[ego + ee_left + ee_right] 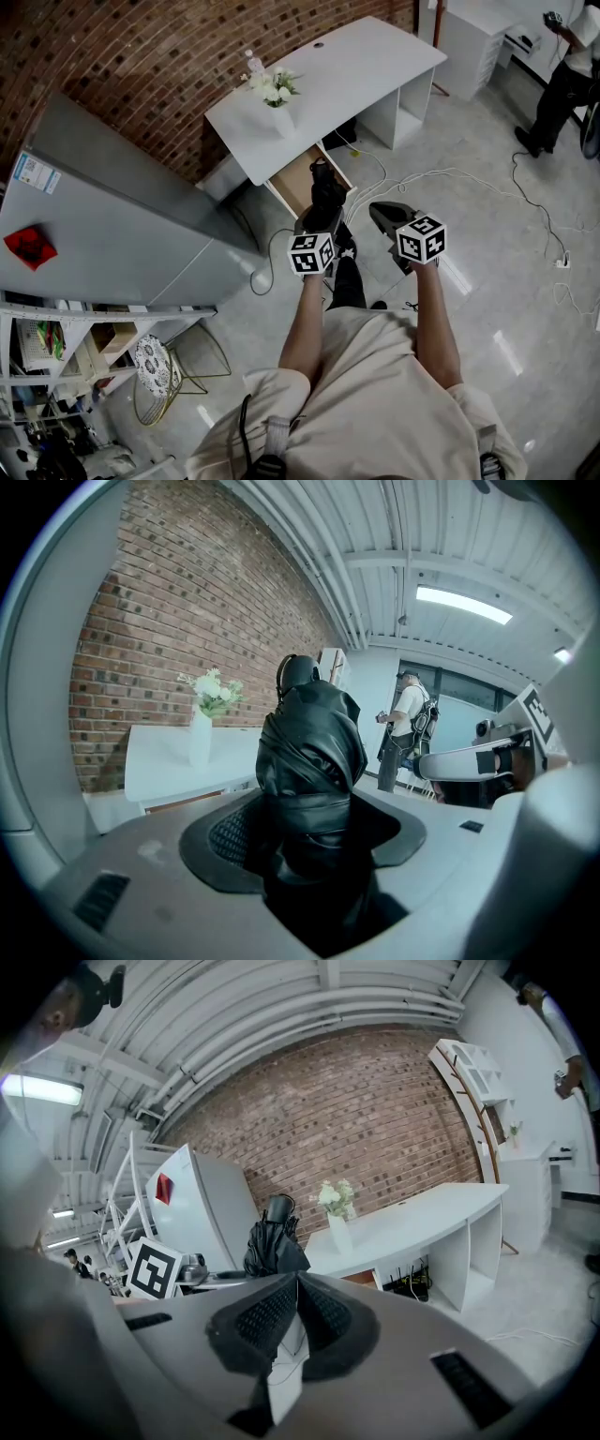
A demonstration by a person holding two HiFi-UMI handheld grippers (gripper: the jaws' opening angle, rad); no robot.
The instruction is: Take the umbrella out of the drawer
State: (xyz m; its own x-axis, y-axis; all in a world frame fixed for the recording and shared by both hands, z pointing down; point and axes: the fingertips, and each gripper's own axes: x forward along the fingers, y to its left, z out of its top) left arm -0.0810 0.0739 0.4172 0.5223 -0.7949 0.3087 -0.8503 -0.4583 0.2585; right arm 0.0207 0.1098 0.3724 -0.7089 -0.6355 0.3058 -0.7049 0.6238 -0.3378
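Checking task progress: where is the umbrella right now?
In the head view, the folded black umbrella is clamped in the left tongs, left of centre, out of and just by the open drawer of the white desk.

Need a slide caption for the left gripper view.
Left gripper grips the folded black umbrella, white desk and brick wall behind.

operator wears a pale beige short-sleeved shirt (pixel 375 403) and dark trousers (pixel 347 281). grey left gripper (pixel 323 211) and grey right gripper (pixel 377 210) each bear a white cube (pixel 421 239) with black square markers; black ribbed pads (pixel 267 1316).
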